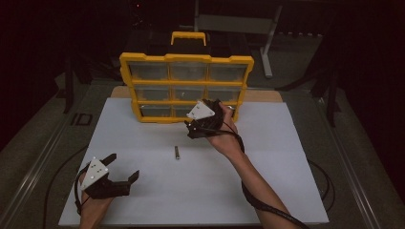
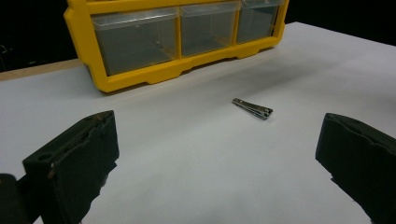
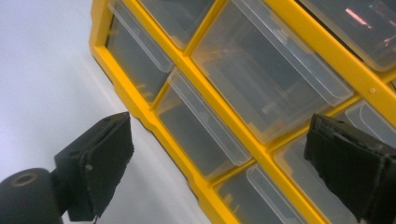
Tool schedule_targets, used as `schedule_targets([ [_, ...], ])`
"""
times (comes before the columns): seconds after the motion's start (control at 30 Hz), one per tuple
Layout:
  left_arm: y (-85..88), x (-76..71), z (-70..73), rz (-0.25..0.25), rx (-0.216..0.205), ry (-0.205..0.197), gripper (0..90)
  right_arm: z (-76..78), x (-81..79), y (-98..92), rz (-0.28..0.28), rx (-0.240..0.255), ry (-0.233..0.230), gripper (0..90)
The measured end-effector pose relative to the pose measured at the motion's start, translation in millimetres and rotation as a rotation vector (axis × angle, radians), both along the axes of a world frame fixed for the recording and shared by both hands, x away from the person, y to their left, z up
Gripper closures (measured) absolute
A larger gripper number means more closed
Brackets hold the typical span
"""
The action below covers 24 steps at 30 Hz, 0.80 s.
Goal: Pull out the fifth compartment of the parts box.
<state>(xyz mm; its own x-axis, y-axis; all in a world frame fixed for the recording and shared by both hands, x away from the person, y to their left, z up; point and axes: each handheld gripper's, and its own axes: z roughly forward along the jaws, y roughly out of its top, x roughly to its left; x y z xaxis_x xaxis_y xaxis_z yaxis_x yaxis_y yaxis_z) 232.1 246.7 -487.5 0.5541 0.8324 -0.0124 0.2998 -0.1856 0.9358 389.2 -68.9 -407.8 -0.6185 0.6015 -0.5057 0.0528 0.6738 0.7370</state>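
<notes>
Right claw (image 1: 208,125): you are holding it released, jaws spread wide, right up against the lower drawers of the yellow drawer cabinet (image 1: 186,59); it is grasping nothing.
Left claw (image 1: 125,167): you are holding it released at the near left of the bench (image 1: 286,191), jaws wide apart and pointing right.
Nail clipper (image 1: 177,152): it is lying flat on the white bench, mid-centre, well apart from both claws, in front of the cabinet.
Cabinet: it is standing upright at the far edge, clear drawers facing you.
</notes>
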Motion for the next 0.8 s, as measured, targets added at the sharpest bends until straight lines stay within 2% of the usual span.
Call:
schedule_targets([
  [0.17, -0.6, 0.2, -0.1, -0.003, 0.003, 0.001, 0.1, -2.7, 2.0, 6.1, -0.003, -0.033, -0.015, 7.8],
  [0.2, -0.5, 0.2, -0.2, -0.004, 0.006, 0.003, 0.1, -3.7, 3.5, 8.5, -0.003, -0.06, -0.026, 7.8],
  [0.37, -0.2, 0.0, -0.1, -0.003, 0.004, 0.002, 0.1, -4.6, 5.6, 13.0, -0.009, -0.102, -0.048, 7.8],
  [0.4, 0.0, 0.0, -0.1, -0.003, 0.004, 0.002, 0.1, -4.4, 6.5, 14.6, -0.007, -0.127, -0.06, 7.8],
  [0.6, 0.1, 0.0, -0.1, -0.003, 0.004, 0.002, 0.1, -5.3, 8.0, 17.1, -0.016, -0.157, -0.085, 7.8],
  [0.63, 0.0, 0.0, -0.1, -0.003, 0.004, 0.002, 0.1, -7.1, 9.1, 19.5, -0.022, -0.192, -0.101, 7.8],
  [0.77, 0.0, 0.2, -0.1, -0.003, 0.004, 0.002, 0.1, -8.3, 10.2, 21.2, -0.027, -0.229, -0.119, 7.8],
  [0.8, 0.0, 0.5, -0.2, -0.004, 0.006, 0.003, 0.1, -8.6, 10.9, 22.8, -0.031, -0.252, -0.132, 7.8],
])
